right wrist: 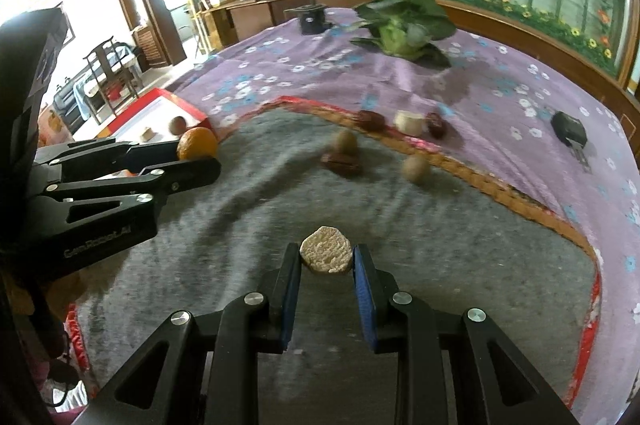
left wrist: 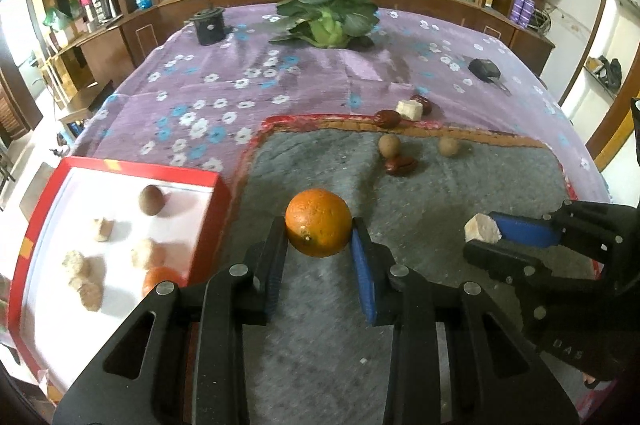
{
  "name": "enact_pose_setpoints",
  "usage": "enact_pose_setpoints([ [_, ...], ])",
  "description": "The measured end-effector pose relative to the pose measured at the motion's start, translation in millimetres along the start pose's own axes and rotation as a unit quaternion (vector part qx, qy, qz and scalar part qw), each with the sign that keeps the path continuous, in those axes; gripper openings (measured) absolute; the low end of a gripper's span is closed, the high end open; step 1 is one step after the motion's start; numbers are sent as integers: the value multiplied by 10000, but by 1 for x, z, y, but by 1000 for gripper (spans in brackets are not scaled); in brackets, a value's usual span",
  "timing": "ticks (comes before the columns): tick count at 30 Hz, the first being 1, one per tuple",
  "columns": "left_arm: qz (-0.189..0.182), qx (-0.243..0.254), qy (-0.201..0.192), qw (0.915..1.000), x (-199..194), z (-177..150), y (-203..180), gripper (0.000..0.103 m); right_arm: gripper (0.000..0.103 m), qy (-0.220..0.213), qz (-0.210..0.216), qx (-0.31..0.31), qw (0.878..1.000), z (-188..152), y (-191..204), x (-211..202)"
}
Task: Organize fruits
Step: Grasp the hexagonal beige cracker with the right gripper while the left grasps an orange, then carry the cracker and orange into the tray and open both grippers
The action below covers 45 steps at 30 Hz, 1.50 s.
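My left gripper (left wrist: 319, 225) is shut on an orange (left wrist: 318, 222) and holds it above the grey mat (left wrist: 320, 305), just right of the red-rimmed white box (left wrist: 218, 221). The box holds a brown round fruit (left wrist: 151, 200), several beige chunks (left wrist: 83, 271) and another orange (left wrist: 162, 280). My right gripper (right wrist: 326, 255) is shut on a beige chunk (right wrist: 326, 256) over the mat; it also shows in the left wrist view (left wrist: 482, 229). Two tan round fruits (left wrist: 389, 146) (left wrist: 448, 146), dark red dates (left wrist: 401, 166) and a beige chunk (left wrist: 410, 110) lie at the mat's far edge.
A purple flowered cloth (left wrist: 240, 81) covers the table. A leafy green cabbage (left wrist: 330, 15) and a black cylinder (left wrist: 210, 25) stand at the back. A black key fob (left wrist: 485, 69) lies at the right. Wooden furniture surrounds the table.
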<state>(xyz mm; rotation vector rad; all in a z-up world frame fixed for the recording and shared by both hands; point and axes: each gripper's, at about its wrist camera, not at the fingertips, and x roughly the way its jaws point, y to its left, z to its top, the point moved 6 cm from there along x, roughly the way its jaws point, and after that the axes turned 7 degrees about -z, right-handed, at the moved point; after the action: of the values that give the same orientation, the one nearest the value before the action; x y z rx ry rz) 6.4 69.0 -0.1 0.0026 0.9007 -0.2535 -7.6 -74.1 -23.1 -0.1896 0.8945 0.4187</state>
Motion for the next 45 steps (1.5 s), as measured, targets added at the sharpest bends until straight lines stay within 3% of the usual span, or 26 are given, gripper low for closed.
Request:
enact_pose_setpoints([
  [31, 738, -844, -251, 9934, -64, -47, 127, 31, 25, -95, 729, -1275, 9891, 40, 161, 9],
  [45, 928, -1204, -141, 9883, -74, -72, 169, 31, 25, 106, 1109, -1566, 9814, 52, 207, 31],
])
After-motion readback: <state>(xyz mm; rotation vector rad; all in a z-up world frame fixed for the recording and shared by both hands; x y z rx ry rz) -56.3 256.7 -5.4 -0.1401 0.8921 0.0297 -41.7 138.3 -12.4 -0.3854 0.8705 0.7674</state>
